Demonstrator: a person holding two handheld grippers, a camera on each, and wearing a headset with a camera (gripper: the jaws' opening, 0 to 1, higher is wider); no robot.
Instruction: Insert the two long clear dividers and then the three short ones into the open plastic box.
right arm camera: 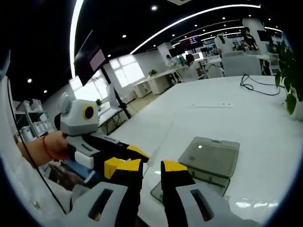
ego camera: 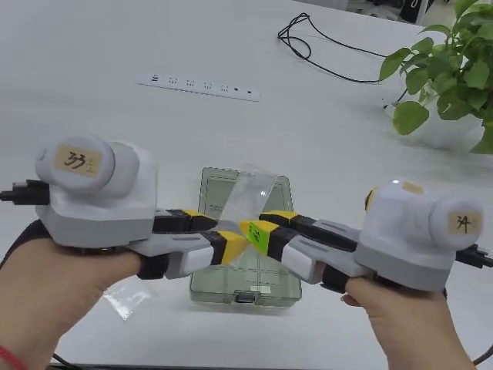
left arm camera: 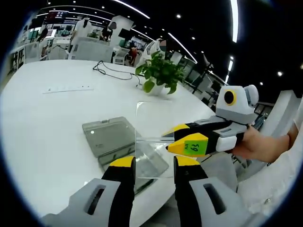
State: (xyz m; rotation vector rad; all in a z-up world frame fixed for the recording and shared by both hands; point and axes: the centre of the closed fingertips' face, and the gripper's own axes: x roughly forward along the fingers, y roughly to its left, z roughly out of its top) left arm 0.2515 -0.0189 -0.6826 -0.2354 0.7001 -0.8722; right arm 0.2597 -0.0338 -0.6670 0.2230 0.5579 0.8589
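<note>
Holding a clear divider point(left arm camera: 154, 123) upright over the open box point(ego camera: 231, 293) on the table point(ego camera: 92, 46), the right hand-held gripper point(left arm camera: 183, 138) is pinching its edge, jaws nearly together. The left hand-held gripper point(left arm camera: 155, 164) is standing partway open around the sheet; whether it is pressing, I cannot tell. Lowering straight down would likely be working best, with the ends meeting the wall slots. The table is lying bare all around, and the plant point(ego camera: 454, 69) is sitting well apart.

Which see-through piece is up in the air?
The divider pinched by the right gripper above the box; the other divider lies flat on the table.
</note>
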